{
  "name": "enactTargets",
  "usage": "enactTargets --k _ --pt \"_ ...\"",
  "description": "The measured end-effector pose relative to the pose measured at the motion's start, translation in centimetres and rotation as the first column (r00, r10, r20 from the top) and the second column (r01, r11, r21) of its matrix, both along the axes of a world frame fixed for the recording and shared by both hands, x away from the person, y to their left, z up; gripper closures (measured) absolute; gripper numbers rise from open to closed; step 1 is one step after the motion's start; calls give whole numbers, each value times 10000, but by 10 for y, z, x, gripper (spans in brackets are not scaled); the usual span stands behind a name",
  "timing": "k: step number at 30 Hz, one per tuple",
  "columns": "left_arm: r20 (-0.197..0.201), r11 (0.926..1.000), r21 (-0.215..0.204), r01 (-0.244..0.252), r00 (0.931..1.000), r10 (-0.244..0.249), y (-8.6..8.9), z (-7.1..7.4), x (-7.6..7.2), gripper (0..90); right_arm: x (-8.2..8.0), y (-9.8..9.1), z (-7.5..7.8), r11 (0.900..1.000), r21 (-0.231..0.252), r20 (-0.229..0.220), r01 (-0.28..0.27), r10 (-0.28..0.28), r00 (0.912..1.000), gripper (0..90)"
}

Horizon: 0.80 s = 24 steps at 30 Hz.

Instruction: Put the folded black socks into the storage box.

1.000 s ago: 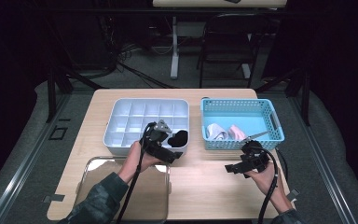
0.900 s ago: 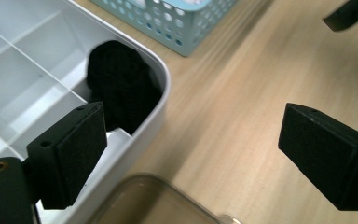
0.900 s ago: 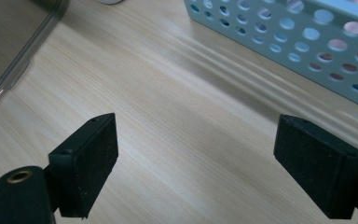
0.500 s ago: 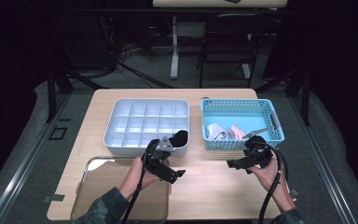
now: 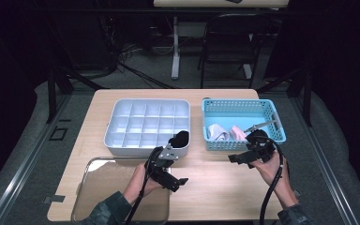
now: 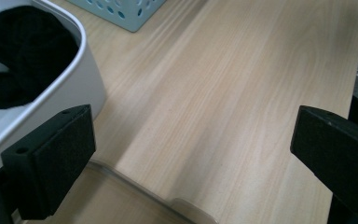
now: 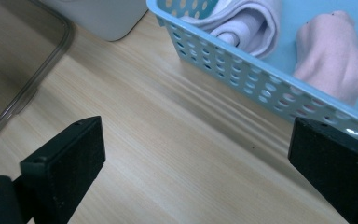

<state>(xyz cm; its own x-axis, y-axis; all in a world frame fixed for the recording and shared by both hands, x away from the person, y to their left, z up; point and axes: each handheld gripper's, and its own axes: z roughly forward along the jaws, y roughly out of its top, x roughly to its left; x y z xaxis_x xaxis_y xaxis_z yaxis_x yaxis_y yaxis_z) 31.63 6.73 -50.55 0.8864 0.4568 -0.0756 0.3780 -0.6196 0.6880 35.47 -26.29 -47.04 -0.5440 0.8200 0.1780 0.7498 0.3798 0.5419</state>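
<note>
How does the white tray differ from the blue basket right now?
The white tray is divided into compartments with solid walls; the blue basket is one open bin with perforated sides. The tray holds a black sock; the basket holds white and pink socks. Both sit on the table.

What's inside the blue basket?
In the blue basket lie a rolled white sock and a pink sock. The right gripper and the hand holding it cover the basket's near right corner, so anything lying there cannot be seen.
</note>
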Motion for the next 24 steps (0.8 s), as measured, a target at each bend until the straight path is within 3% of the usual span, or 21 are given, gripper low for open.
enactTargets --k 8,24 --pt "-36 9996 159 221 9998 -220 -2 -8 -3 1 13 3 10 10000 -71 84 -59 60 9999 0" --pt "-193 9995 17 310 9993 -309 -4 -10 -5 1 48 9 28 9995 -306 97 -73 76 9999 0"
